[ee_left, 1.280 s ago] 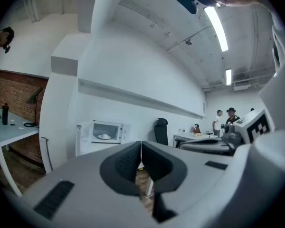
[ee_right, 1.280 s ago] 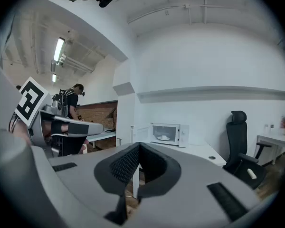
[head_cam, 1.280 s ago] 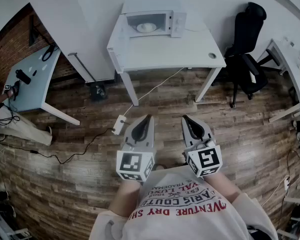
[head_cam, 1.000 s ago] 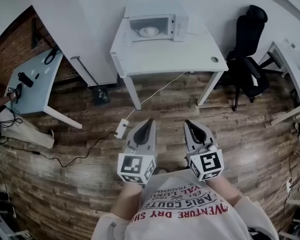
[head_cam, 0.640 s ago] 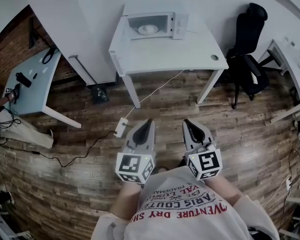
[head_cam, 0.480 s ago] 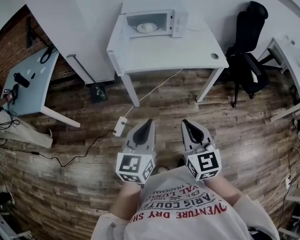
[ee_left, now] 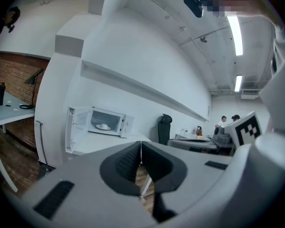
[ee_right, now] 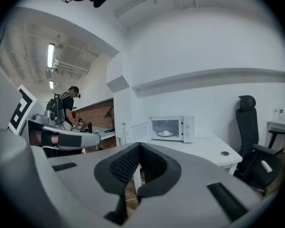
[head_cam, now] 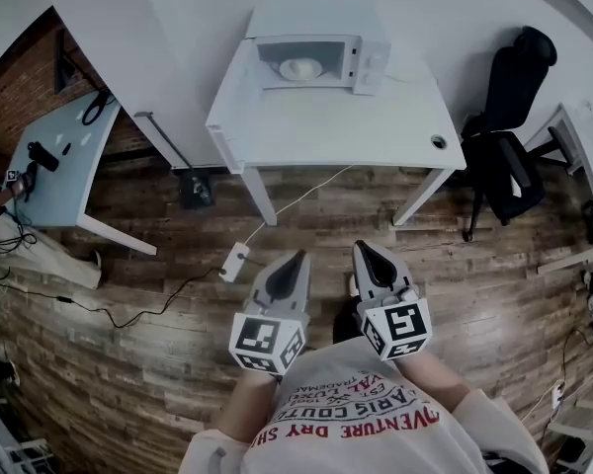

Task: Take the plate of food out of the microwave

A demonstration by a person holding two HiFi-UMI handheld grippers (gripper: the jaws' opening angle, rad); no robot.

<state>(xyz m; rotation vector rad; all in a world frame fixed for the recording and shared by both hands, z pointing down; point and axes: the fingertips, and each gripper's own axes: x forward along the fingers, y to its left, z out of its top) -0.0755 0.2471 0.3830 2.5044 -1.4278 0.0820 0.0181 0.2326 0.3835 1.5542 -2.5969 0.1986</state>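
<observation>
The plate (head_cam: pixel 299 68) sits inside the microwave (head_cam: pixel 354 59) at the back of the white table (head_cam: pixel 326 126), with the door (head_cam: pixel 239 63) swung wide to the left. I am well apart from it, across a stretch of wood floor (head_cam: pixel 158 265). My left claw (head_cam: pixel 296 257) has its jaws pressed together with nothing between them, and my right claw (head_cam: pixel 361 248) is the same, so both need opening before any grab.

I judge the plate stiff, glazed and slippery, light enough for one claw but breakable. I would pinch the near rim and keep it level, since the load on top could slide.

The head view gives me the layout: both claws side by side, the table legs and the black chair (head_cam: pixel 519 117) to the right. Only the two gripper views look level into the oven, showing the plate low on the oven floor with a small pale lump on it, too far away to name. The right gripper view also catches a person (ee_right: pixel 66 109) at a far desk
</observation>
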